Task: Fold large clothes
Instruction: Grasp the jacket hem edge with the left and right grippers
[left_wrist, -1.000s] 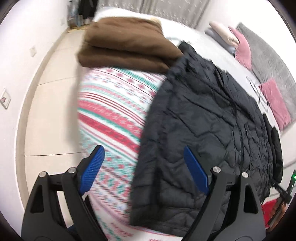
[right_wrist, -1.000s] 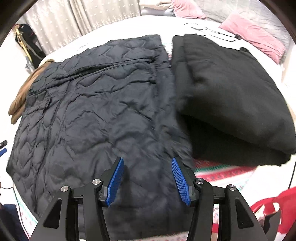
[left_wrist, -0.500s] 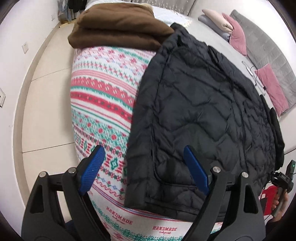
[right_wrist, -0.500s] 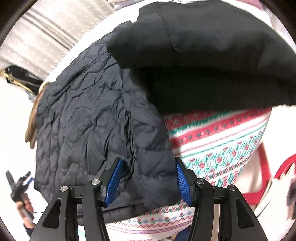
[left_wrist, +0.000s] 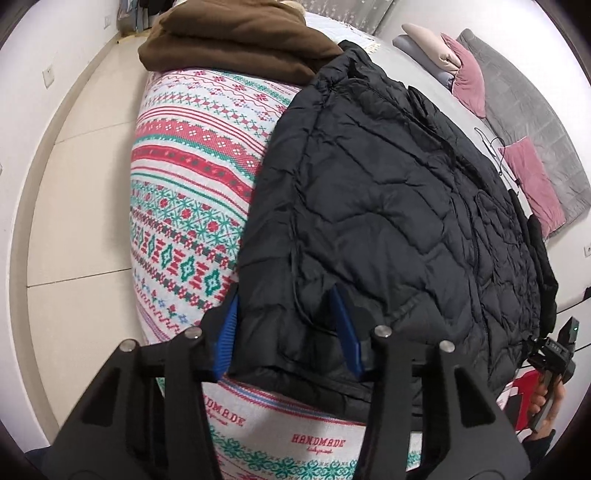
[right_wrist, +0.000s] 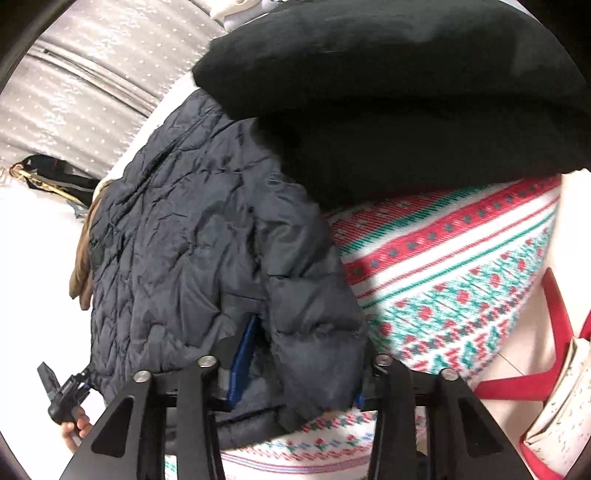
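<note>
Now both grippers close on the jacket hem.
Left gripper (left_wrist: 286, 332) and right gripper (right_wrist: 299, 365) each pinch the black quilted jacket (left_wrist: 388, 206), jaws closing.

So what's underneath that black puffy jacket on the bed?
Under the black quilted jacket lies a red, green and white patterned blanket, showing beside it and below its hem. How far the blanket reaches beneath the jacket is covered.

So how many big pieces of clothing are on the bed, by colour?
Brown, folded: 1
Dark quilted jacket, spread flat: 1
Black, folded: 1
Total: 3
</note>
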